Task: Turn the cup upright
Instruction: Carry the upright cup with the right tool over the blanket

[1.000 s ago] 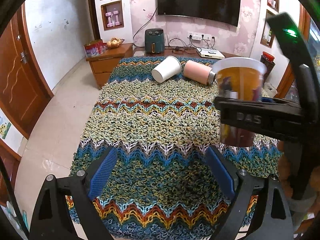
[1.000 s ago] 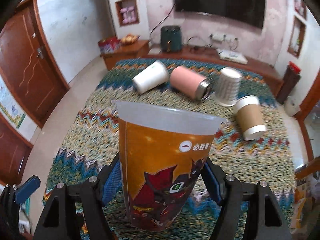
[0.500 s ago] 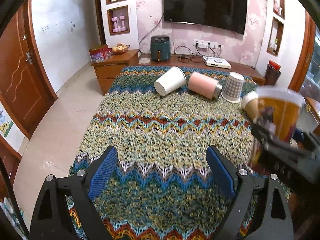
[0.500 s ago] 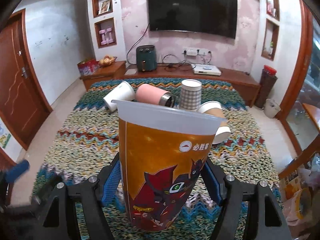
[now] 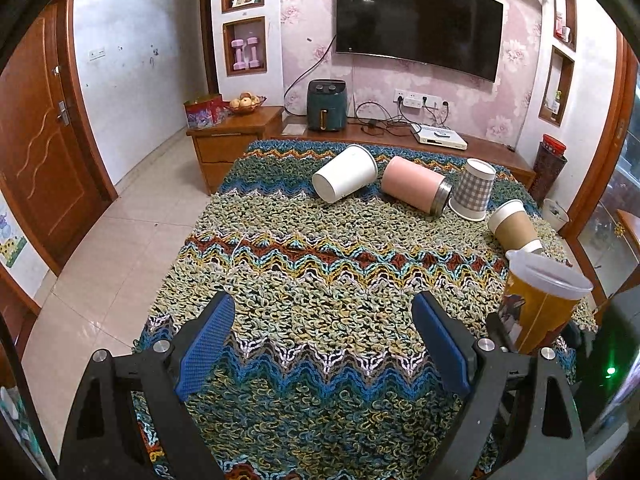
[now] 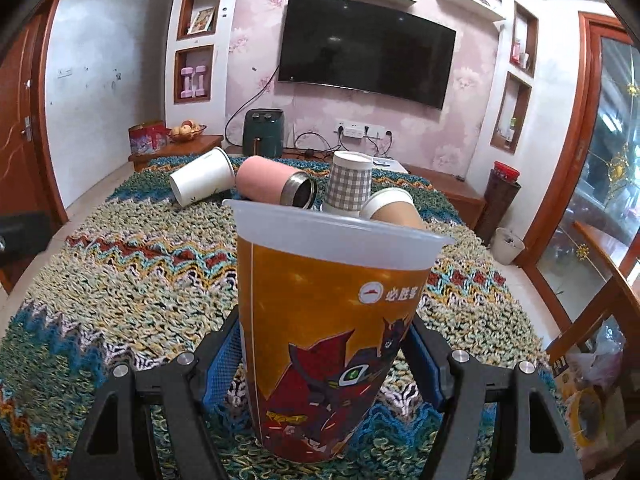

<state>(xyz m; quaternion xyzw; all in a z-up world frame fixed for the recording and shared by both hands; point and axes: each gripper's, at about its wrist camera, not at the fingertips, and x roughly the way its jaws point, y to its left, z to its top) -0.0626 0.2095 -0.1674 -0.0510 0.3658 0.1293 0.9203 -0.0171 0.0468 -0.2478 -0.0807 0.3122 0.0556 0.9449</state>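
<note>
My right gripper (image 6: pixel 326 364) is shut on an orange printed plastic cup (image 6: pixel 328 320), held upright with its mouth up, its base at or just above the knitted cloth (image 6: pixel 120 272). The same cup (image 5: pixel 540 304) shows at the right edge of the left wrist view. My left gripper (image 5: pixel 324 344) is open and empty over the near middle of the cloth (image 5: pixel 320 264). At the far side lie a white paper cup (image 5: pixel 346 178) on its side, a pink tumbler (image 5: pixel 416 184) on its side, a checked cup (image 5: pixel 474 190) upside down and a brown paper cup (image 5: pixel 514 226) on its side.
A wooden TV bench (image 5: pixel 400 134) with a green air fryer (image 5: pixel 326 106) stands behind the table. A low cabinet (image 5: pixel 232 136) with a fruit bowl is at the far left. A bin (image 6: pixel 508 244) and glass cabinet (image 6: pixel 612 184) are to the right.
My right gripper has carried the orange cup rightward and down toward the cloth at the near right, still upright. My left gripper stayed open and pulled back a little.
</note>
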